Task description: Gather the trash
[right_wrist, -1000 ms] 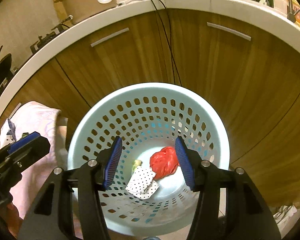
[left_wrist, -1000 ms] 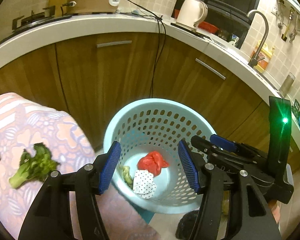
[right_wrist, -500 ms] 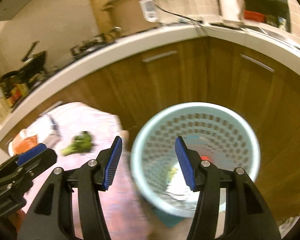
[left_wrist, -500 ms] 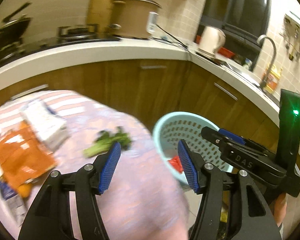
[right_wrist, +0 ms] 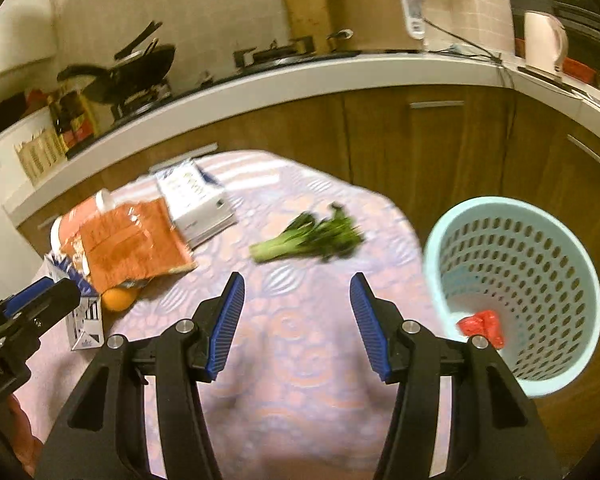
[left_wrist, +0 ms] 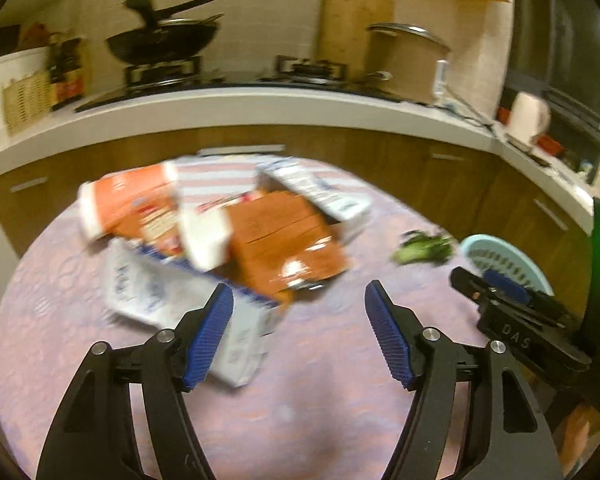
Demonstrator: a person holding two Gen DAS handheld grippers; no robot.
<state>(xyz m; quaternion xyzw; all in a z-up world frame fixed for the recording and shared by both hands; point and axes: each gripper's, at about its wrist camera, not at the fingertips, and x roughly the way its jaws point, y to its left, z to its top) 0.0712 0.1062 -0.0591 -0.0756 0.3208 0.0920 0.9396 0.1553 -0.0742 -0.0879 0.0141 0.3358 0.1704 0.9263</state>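
Round table under my fingers, covered in a pink patterned cloth (right_wrist: 300,336). Lying on it: leafy green vegetable stalk (right_wrist: 308,240), white printed carton (right_wrist: 196,200), flattened orange foil bag (right_wrist: 128,248) overlapping a white-and-blue box (right_wrist: 82,320), small orange fruit (right_wrist: 118,299) tucked beneath the bag's edge.

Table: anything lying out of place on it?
Yes. A leafy green vegetable lies loose on the tablecloth, and an orange peeks from under a jumbled heap of cartons and orange packets.

left gripper (left_wrist: 298,334) opening, right gripper (right_wrist: 296,320) empty, apart
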